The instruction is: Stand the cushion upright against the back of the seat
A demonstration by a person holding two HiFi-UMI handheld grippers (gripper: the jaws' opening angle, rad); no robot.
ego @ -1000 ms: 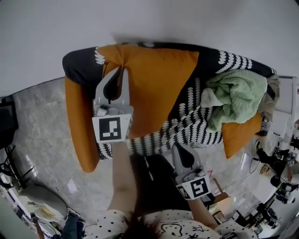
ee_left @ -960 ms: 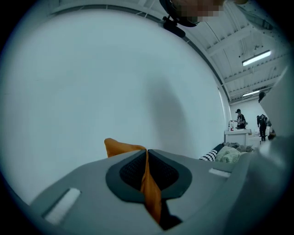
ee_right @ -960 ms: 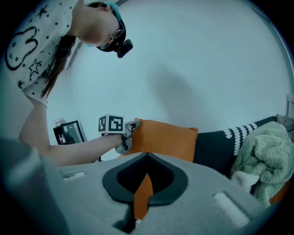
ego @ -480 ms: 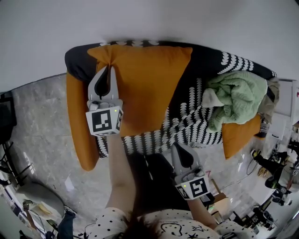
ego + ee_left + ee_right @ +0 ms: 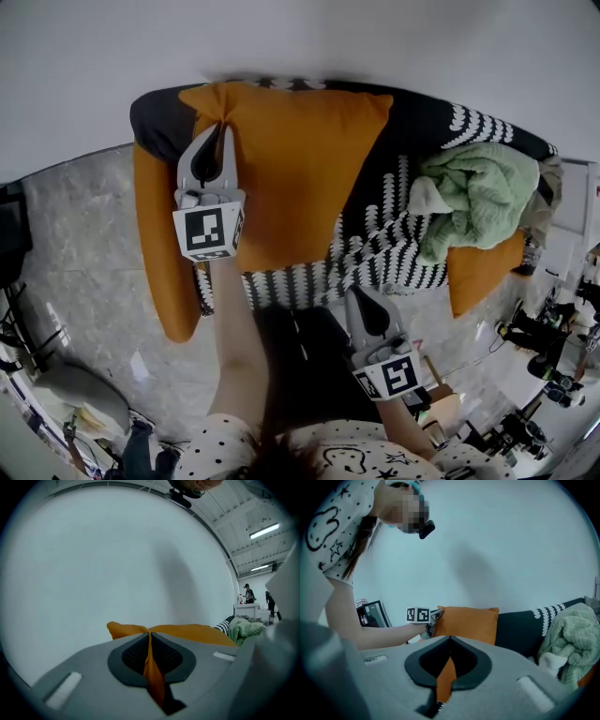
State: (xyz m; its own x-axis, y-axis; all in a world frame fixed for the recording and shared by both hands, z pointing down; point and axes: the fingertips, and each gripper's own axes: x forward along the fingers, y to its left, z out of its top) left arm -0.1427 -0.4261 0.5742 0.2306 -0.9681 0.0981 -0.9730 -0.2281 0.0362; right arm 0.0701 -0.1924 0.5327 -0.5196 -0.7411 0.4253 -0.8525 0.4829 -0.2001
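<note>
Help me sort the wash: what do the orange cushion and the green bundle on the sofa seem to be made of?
The orange cushion looks like plain matte woven cloth over soft filling: its corner pinches thin in the left tool. The green bundle is probably a fluffy knit or chenille throw; it lies crumpled with a ribbed, fuzzy surface.

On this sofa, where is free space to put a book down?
The patterned seat between the orange cushion and the green blanket is bare. The left end is filled by the cushion, the right end by the blanket.
</note>
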